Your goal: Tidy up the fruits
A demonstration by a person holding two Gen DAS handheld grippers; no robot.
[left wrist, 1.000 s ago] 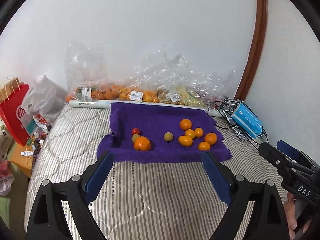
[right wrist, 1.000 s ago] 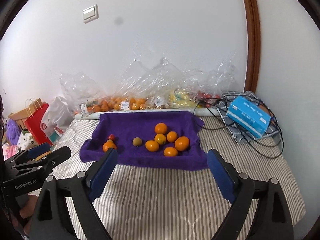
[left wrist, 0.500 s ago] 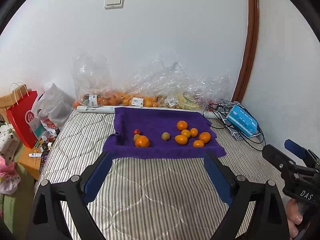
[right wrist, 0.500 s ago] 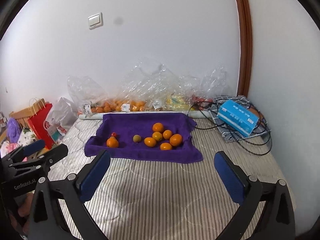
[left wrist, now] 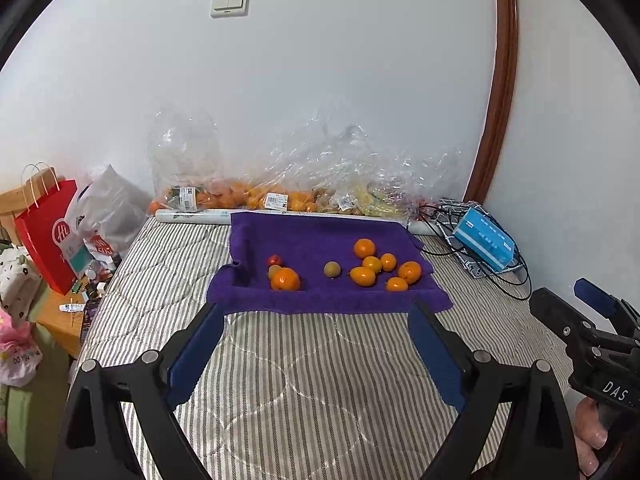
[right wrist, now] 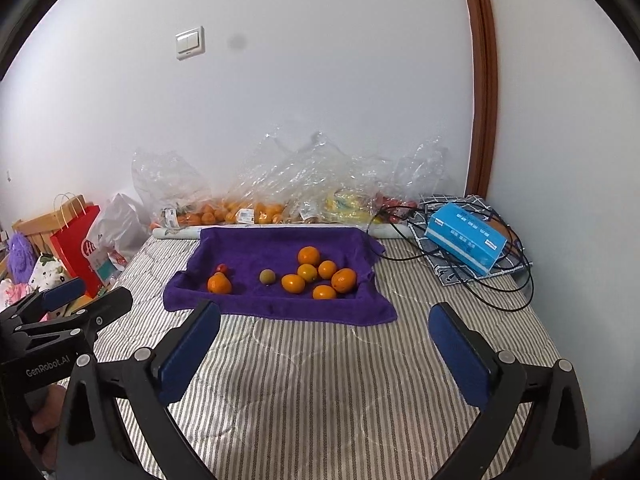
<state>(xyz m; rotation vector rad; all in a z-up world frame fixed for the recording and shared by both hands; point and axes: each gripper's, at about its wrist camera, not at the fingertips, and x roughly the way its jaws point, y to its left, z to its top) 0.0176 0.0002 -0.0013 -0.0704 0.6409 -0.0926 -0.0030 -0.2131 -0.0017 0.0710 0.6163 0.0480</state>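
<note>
A purple towel [left wrist: 316,240] [right wrist: 276,244] lies on the striped mattress. On its right lies a cluster of several oranges [left wrist: 376,268] [right wrist: 318,272]. A brownish-green fruit [left wrist: 332,269] [right wrist: 267,277] sits in the middle. At the left are one orange [left wrist: 285,279] [right wrist: 219,284], a small red fruit [left wrist: 274,260] [right wrist: 222,268] and a small greenish one [left wrist: 273,269]. My left gripper [left wrist: 316,344] is open and empty, short of the towel's near edge. My right gripper [right wrist: 324,340] is open and empty, also short of it.
Clear plastic bags of oranges and other fruit [left wrist: 280,196] [right wrist: 256,208] line the wall behind the towel. A blue box [left wrist: 484,240] [right wrist: 466,236] on cables lies at the right. A red paper bag [left wrist: 48,236] and clutter stand left of the mattress.
Both grippers have drawn back and risen from the towel; the fruits look smaller and more mattress shows in front. Nothing on the towel has moved.
</note>
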